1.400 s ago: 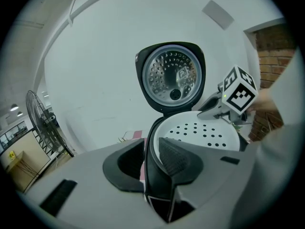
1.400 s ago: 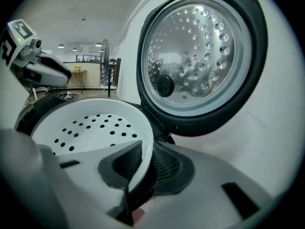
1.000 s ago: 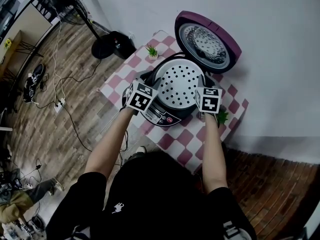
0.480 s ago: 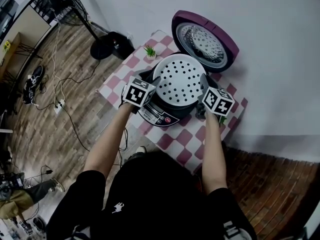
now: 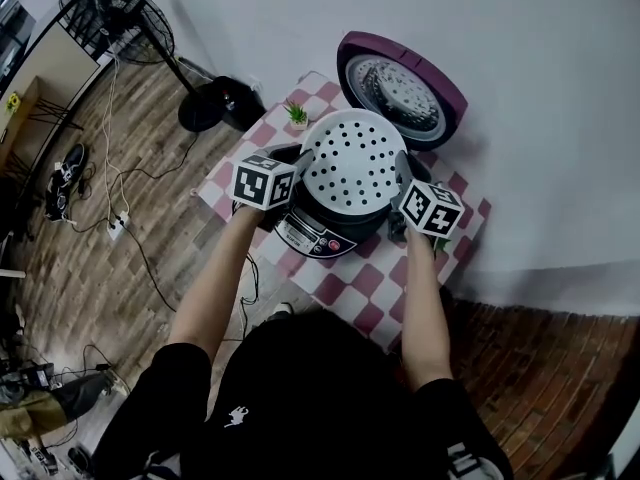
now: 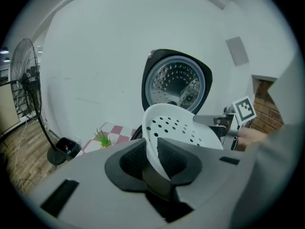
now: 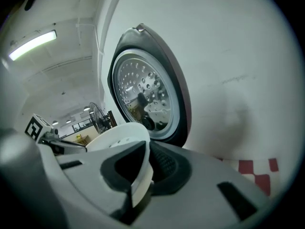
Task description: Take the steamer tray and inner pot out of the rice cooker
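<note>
The white perforated steamer tray (image 5: pixel 354 158) hangs just above the black rice cooker (image 5: pixel 318 230), whose purple lid (image 5: pixel 400 80) stands open behind. My left gripper (image 5: pixel 300 171) grips the tray's left rim; its jaws have just been closing, and in the left gripper view the rim (image 6: pixel 153 142) sits pinched between the pads. My right gripper (image 5: pixel 400 186) is shut on the opposite rim (image 7: pixel 142 168). The tray hides the inner pot.
The cooker stands on a small table with a pink-checked cloth (image 5: pixel 352 280) against a white wall. A little potted plant (image 5: pixel 296 114) sits at the table's back left corner. A standing fan (image 5: pixel 120 8) and cables are on the wooden floor at the left.
The tray has come up out of the cooker, carried by both grippers. Both grippers have risen a little and rolled, and the left one has closed on the rim.
</note>
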